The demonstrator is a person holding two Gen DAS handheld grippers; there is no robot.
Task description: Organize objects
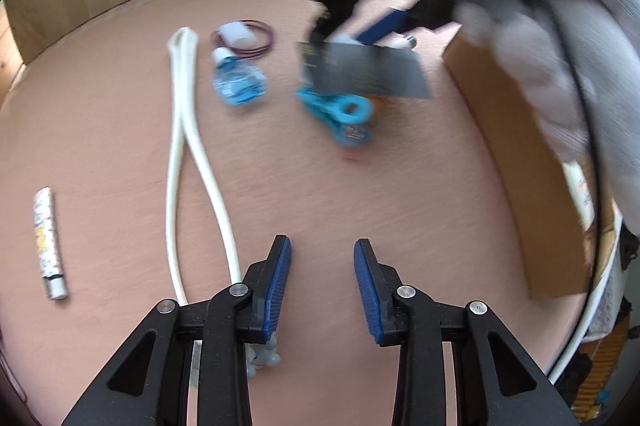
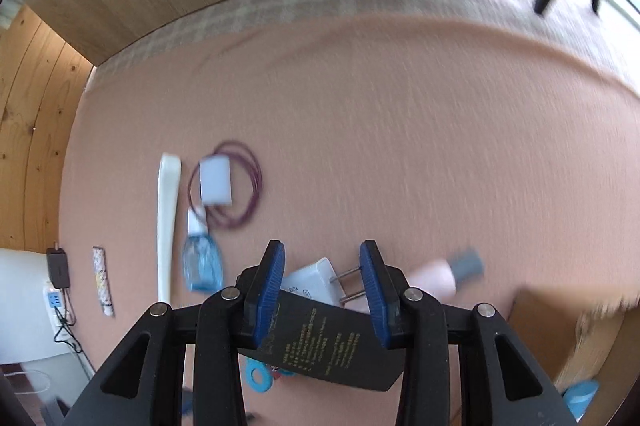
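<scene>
The left gripper (image 1: 322,282) hovered low over the pink cloth (image 1: 320,194), its blue pads apart and nothing between them. Just beside its left finger ran a white tube (image 1: 178,146), folded double and stretching away across the cloth, and a small cluster of pale beads (image 1: 262,354) lay under that finger. Farther left lay a patterned stick (image 1: 50,242), well apart from the rest.

The right gripper (image 2: 322,294) was clamped on a black card (image 2: 320,346) with gold print — the card sat tilted between the pads, held above the cloth. From the left wrist view the same card (image 1: 360,70) showed blurred, hanging just over blue scissors (image 1: 344,114) that lay on the cloth. A person's grey sleeve (image 1: 568,66) reached in from the right, above a cardboard box (image 1: 520,166) at the cloth's right edge.

Beyond the card in the right wrist view lay a white plug (image 2: 316,280), its two prongs pointing right, and a pink bottle (image 2: 436,278) with a grey cap. Farther back — near the tube's far end — a blue bottle (image 2: 202,266) lay beside a white block (image 2: 216,182) resting on a coil of purple wire (image 2: 248,186).
</scene>
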